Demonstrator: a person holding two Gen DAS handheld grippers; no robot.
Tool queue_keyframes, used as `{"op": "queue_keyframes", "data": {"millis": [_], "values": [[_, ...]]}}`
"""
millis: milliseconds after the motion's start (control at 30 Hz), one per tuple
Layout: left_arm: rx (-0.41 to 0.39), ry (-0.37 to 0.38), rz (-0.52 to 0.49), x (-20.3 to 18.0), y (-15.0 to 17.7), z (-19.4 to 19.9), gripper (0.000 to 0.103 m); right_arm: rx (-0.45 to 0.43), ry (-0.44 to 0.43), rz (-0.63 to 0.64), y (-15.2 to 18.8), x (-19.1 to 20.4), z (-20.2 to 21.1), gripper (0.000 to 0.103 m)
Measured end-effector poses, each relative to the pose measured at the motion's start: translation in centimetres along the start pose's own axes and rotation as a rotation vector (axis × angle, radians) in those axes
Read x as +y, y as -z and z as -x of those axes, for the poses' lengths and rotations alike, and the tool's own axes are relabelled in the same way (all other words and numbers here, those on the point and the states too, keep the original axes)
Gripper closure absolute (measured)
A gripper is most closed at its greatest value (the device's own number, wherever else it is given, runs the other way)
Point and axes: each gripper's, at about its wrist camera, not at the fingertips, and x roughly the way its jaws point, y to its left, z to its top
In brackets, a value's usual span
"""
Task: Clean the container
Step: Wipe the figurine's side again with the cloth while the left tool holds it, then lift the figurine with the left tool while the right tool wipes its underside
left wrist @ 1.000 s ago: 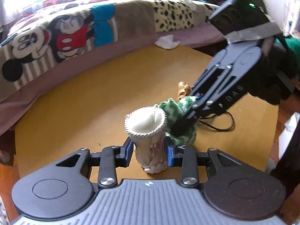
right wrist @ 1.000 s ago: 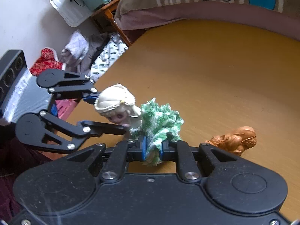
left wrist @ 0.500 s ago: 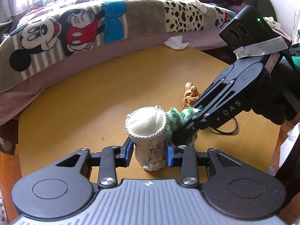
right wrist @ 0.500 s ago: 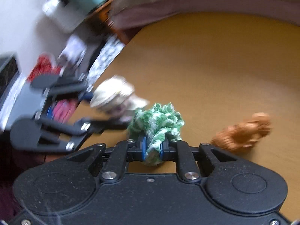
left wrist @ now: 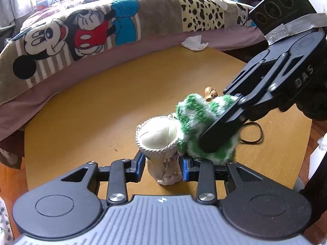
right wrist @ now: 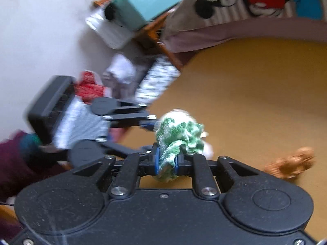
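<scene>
The small cream container (left wrist: 158, 136), a cup with a twisted rope rim and moulded figures on its foot, is standing on the counter (left wrist: 102, 106) directly between the pads of the left tool (left wrist: 162, 166), which is clenching its lower body. The right tool (right wrist: 166, 161) is gripping a fluffy green-and-white cloth (left wrist: 196, 122) and is pressing it against the rim on the side away from the left tool's left pad; the cloth is not yet inside the opening.

I think the main risk is tipping. The container is narrow below and wide above, so a sideways push of the cloth on the rim could be twisting it out of the pads. The cloth is also bulky for this mouth, so it may be wiping only the edge. The brown figurine (left wrist: 210, 94) just beyond the cloth could be knocked by the right tool.

Counting: one container, one cloth, two tools, one figurine, one black loop (left wrist: 252, 135) beyond the right tool, one crumpled white tissue (left wrist: 194, 43) at the counter's far edge, beside the bed (left wrist: 81, 32).
</scene>
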Motion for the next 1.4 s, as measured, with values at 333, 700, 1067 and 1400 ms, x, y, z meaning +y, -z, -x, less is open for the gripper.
{"op": "queue_keyframes", "data": {"millis": [333, 700, 1067, 1400], "values": [[-0.006, -0.010, 0.010, -0.3, -0.1, -0.2, 0.070, -0.026, 0.258, -0.064, -0.3, -1.7, 0.8, 0.090], [-0.007, -0.018, 0.072, 0.3, -0.2, -1.2, 0.068, -0.007, 0.261, -0.044, 0.0, -1.7, 0.3, 0.090], [-0.168, -0.035, 0.306, 4.0, -2.3, 2.2, 0.069, -0.091, 0.266, -0.050, -0.2, -2.0, 1.5, 0.090], [-0.323, 0.168, 0.501, 4.1, -5.3, 3.7, 0.069, -0.120, 0.275, 0.124, 0.7, 0.6, -0.2, 0.090]]}}
